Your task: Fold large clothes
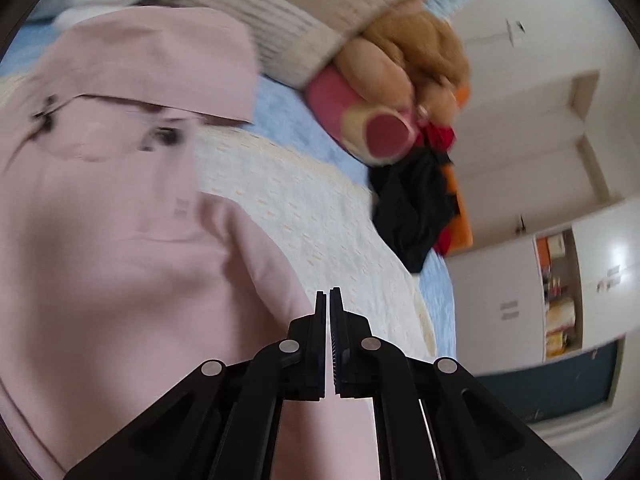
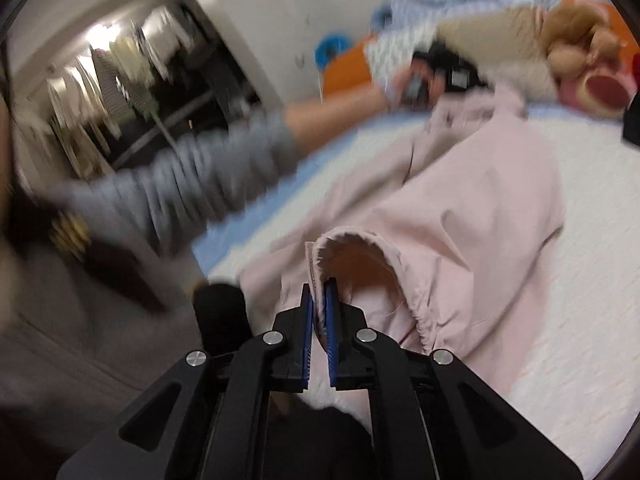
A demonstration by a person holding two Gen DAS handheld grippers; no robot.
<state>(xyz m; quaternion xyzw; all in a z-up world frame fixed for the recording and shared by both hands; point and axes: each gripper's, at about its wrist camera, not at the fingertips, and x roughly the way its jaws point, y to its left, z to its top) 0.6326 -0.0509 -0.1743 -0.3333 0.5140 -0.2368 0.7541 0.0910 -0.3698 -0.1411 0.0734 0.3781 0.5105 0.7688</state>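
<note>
Left tongs (image 1: 329,294) clenched, nothing between jaws, low centre of left view, over pink garment (image 1: 120,240). Right tongs (image 2: 319,288) clamped on garment's elastic cuff (image 2: 360,240), low centre of right view. Garment spreads across white quilt (image 1: 304,216) on bed, filling left half of left view, collar end folded over at upper left. My sleeve (image 2: 192,176) crosses right view from left; far hand blurred, probably gripping other tool at upper centre. Plush toy (image 1: 404,64) and dark clothes (image 1: 412,204) upper right of left view.
</note>
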